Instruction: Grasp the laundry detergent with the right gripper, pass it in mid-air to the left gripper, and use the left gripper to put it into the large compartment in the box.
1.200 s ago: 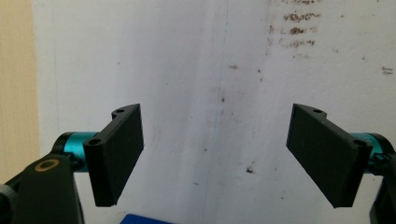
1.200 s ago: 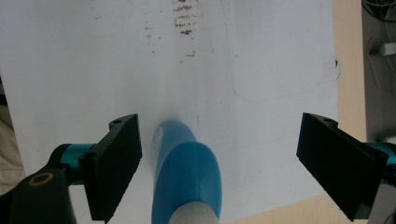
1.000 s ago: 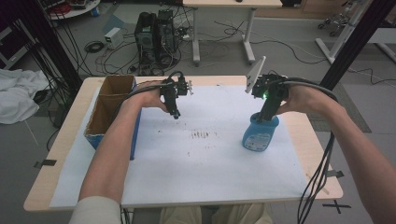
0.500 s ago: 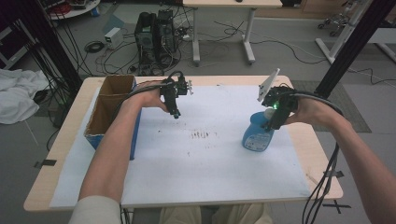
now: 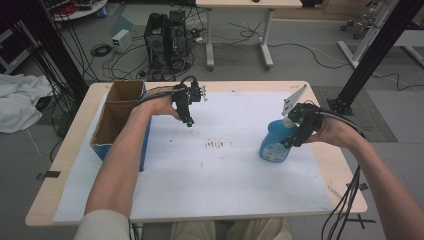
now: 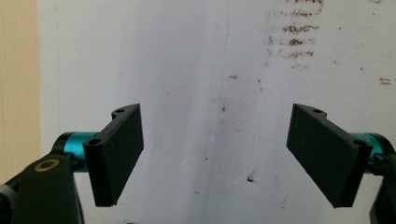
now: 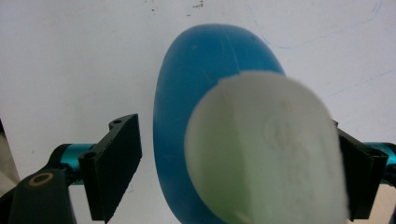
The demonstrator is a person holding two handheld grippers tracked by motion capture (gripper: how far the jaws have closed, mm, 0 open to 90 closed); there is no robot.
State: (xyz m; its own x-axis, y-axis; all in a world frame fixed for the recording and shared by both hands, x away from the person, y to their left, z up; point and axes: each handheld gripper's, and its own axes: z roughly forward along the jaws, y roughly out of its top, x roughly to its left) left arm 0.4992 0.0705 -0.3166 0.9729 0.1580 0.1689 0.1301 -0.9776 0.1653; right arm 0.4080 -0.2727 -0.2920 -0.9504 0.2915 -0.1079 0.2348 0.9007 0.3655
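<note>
A blue spray bottle [image 5: 273, 148] with a white top [image 5: 289, 121] stands on the white sheet [image 5: 225, 180] at the table's right. My right gripper [image 5: 294, 139] is tilted beside its upper part. In the right gripper view, the bottle [image 7: 187, 93] and its white top [image 7: 261, 154] sit between the jaws of my right gripper [image 7: 233, 140]. The left pad [image 7: 119, 163] is apart from the bottle, and the top hides part of the right pad. My left gripper [image 5: 189, 122] hangs open over the sheet at the back left, with nothing between the jaws of the left gripper [image 6: 224, 154].
An open cardboard box [image 5: 120, 107] stands on the table's left side, close to my left forearm. Dark smudges [image 5: 216, 145] mark the middle of the sheet. Cables trail off the right front corner of the table [image 5: 345, 195].
My right gripper has shifted right and nearer, from over the bottle's top to beside it. The bottle and my left gripper have stayed put.
</note>
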